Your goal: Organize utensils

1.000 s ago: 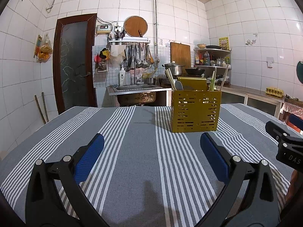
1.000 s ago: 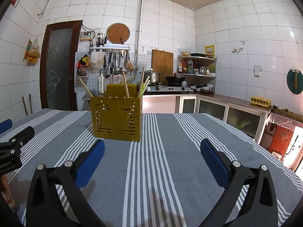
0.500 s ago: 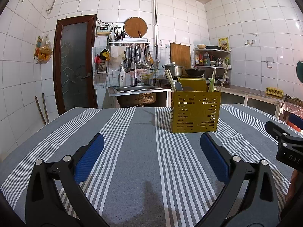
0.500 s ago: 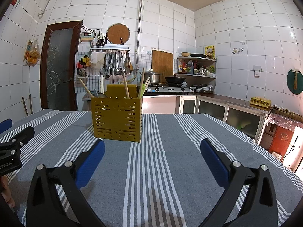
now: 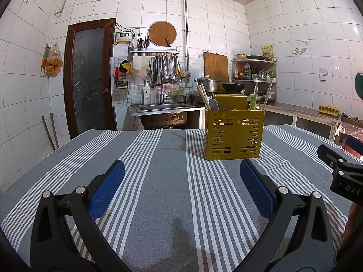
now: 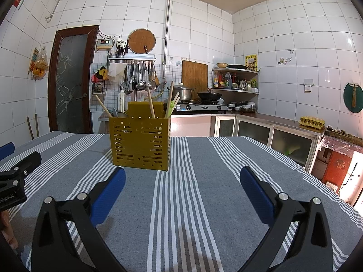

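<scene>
Holder: yellow utensil holder (image 5: 234,133) stood at one o'clock on striped tablecloth (image 5: 163,181).
Left gripper (image 5: 181,176): spread wide, empty.
Right gripper (image 6: 182,178): spread wide, empty.

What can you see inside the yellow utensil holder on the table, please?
Chopsticks, a grey spoon and a green utensil stick up from the yellow utensil holder. Its perforated walls hide their lower ends and any compartments.

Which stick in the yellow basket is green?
The green stick at the yellow basket's right end; the other sticks are plain wood colour.
</scene>
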Available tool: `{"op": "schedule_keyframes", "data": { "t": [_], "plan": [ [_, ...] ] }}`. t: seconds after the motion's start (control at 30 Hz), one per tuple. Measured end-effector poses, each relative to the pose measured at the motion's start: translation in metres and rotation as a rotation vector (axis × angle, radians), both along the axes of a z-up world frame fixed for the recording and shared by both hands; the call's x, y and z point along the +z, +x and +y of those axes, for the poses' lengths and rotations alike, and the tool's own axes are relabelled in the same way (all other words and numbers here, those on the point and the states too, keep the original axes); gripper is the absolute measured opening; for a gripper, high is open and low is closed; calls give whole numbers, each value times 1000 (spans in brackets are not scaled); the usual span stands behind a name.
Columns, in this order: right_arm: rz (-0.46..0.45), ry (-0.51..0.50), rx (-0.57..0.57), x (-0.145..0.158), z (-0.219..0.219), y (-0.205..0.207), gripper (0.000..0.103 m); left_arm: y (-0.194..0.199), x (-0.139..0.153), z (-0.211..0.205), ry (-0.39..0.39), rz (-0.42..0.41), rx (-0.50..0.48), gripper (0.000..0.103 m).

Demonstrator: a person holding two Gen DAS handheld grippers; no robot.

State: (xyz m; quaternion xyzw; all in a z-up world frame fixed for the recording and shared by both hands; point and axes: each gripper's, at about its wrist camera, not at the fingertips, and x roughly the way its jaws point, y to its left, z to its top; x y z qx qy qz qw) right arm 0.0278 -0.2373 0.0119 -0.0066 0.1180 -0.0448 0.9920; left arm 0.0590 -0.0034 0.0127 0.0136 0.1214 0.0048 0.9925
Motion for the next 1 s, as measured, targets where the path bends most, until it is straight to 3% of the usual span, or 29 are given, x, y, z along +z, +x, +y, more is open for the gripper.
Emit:
{"op": "schedule_keyframes", "data": {
  "t": [1.0],
  "plan": [
    [-8,-1,4,3,1,0,99,-1,-1,0,3,1,0,98]
  ]
}}
